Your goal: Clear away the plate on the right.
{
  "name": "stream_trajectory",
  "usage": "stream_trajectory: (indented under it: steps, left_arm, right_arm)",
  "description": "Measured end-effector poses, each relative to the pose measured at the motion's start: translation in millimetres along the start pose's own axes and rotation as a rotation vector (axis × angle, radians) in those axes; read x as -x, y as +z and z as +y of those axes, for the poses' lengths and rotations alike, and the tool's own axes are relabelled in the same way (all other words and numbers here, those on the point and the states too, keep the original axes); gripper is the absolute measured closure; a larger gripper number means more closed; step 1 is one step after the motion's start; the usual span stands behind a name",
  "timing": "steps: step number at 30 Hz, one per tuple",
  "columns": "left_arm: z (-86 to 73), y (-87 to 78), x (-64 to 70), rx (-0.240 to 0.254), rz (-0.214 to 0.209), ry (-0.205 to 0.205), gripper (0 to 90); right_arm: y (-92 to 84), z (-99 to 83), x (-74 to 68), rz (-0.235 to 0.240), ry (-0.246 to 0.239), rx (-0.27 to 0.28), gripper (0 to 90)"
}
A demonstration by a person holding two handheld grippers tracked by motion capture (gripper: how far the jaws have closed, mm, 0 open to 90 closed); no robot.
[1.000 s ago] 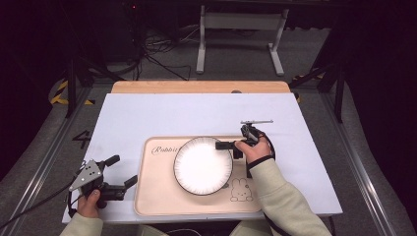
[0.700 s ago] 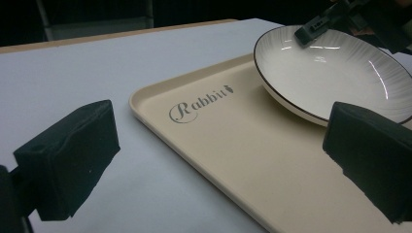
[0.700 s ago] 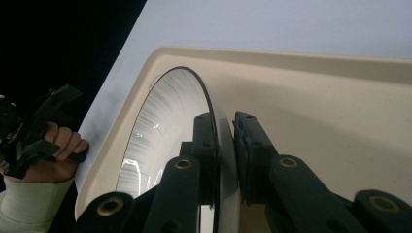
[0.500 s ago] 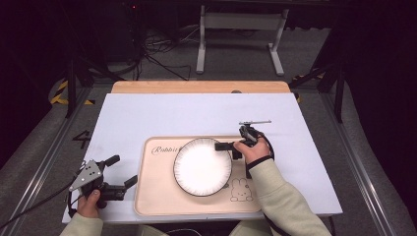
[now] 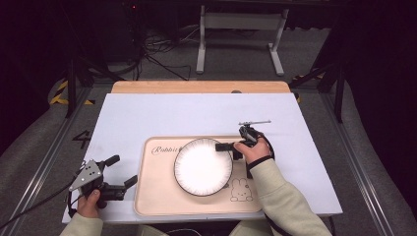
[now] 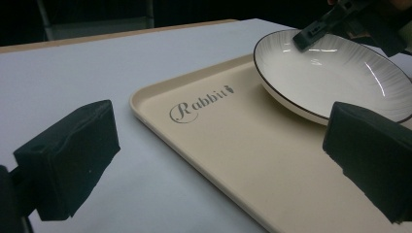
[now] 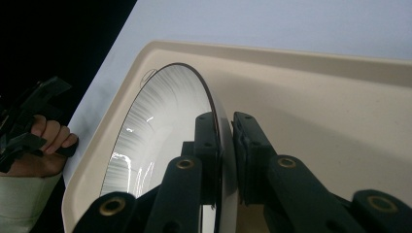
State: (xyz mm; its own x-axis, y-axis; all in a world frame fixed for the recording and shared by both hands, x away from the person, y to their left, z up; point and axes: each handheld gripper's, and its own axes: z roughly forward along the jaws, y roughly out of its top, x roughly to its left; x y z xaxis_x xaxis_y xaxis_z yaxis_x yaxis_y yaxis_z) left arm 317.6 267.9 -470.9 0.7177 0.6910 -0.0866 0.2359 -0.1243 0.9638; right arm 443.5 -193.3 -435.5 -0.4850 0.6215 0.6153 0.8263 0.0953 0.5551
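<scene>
A white plate (image 5: 202, 167) with a dark rim rests on a beige tray (image 5: 157, 191) printed "Rabbit" near the table's front. My right gripper (image 5: 225, 146) is shut on the plate's right rim; in the right gripper view its two jaws pinch the rim of the plate (image 7: 160, 131) from both sides, right gripper (image 7: 227, 141). My left gripper (image 5: 123, 172) stands open on the table left of the tray, nothing between its pads (image 6: 73, 155). The left gripper view looks across the tray (image 6: 243, 150) to the plate (image 6: 335, 73).
The tray lies on a white table top (image 5: 162, 118) with a wooden strip (image 5: 196, 87) along the far edge. Dark floor, cables and a metal stand leg (image 5: 201, 44) lie beyond it. A rabbit drawing (image 5: 239, 189) marks the tray's front right corner.
</scene>
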Motion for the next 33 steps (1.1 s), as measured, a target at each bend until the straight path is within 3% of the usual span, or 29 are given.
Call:
stream_trajectory:
  steps: [15,33]
  left_arm:
    - [0.0,0.1,0.0,-0.001,0.001,-0.001,0.3]
    - [0.1,0.1,-0.1,-0.001,0.001,-0.002,0.3]
  right_arm:
    - [1.7,-0.9,1.9,-0.036,-0.029,-0.02,81.9]
    - [3.8,-2.3,3.4,-0.055,-0.021,-0.05,75.1]
